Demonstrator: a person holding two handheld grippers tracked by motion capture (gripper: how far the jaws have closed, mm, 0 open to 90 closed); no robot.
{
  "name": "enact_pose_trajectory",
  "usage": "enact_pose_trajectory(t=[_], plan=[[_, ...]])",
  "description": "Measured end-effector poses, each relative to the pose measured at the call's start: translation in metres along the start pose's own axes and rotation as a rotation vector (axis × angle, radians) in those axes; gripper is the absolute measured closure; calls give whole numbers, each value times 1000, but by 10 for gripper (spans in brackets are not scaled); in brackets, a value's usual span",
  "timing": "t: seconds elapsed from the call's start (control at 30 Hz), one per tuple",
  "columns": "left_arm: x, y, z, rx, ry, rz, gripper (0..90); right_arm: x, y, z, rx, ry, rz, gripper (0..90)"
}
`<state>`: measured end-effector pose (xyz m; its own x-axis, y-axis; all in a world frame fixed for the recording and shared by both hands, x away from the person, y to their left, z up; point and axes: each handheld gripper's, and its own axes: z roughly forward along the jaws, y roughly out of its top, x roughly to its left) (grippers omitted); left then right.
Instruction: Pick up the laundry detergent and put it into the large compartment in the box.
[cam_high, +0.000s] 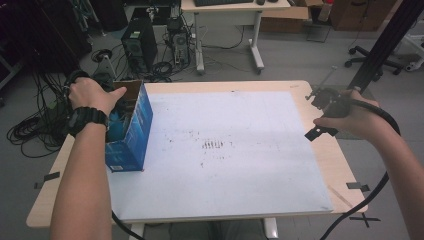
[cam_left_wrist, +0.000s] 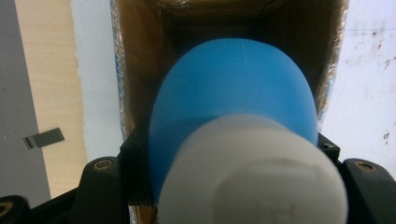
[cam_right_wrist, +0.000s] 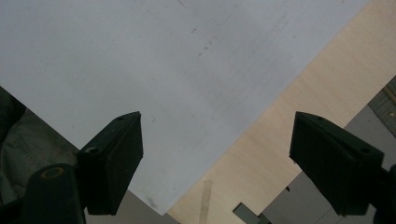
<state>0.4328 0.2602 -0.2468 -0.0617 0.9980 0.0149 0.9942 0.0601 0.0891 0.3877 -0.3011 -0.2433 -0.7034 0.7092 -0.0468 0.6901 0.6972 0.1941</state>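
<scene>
The left gripper (cam_left_wrist: 233, 186) is clamping a blue bottle (cam_left_wrist: 231, 88), nosing into the open box (cam_high: 131, 130) at nine o'clock; release remains. The right gripper (cam_right_wrist: 215, 163) is idling, jaws apart.

Left gripper (cam_high: 107, 97) hidden inside blue box (cam_high: 134, 131), blue bottle (cam_left_wrist: 233, 88) cut off below

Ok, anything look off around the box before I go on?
Nothing spilled or broken. The blue cardboard box stands upright and open, the left gripper holds a blue, white-capped bottle over its mouth. The white mat carries dark scuff marks mid-table.
</scene>
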Motion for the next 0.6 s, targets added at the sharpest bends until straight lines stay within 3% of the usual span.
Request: enact_pose_trajectory(t=[0.6], plan=[[0,0,19,24,0,7,375,1,-1,3,4,3,1,172]])
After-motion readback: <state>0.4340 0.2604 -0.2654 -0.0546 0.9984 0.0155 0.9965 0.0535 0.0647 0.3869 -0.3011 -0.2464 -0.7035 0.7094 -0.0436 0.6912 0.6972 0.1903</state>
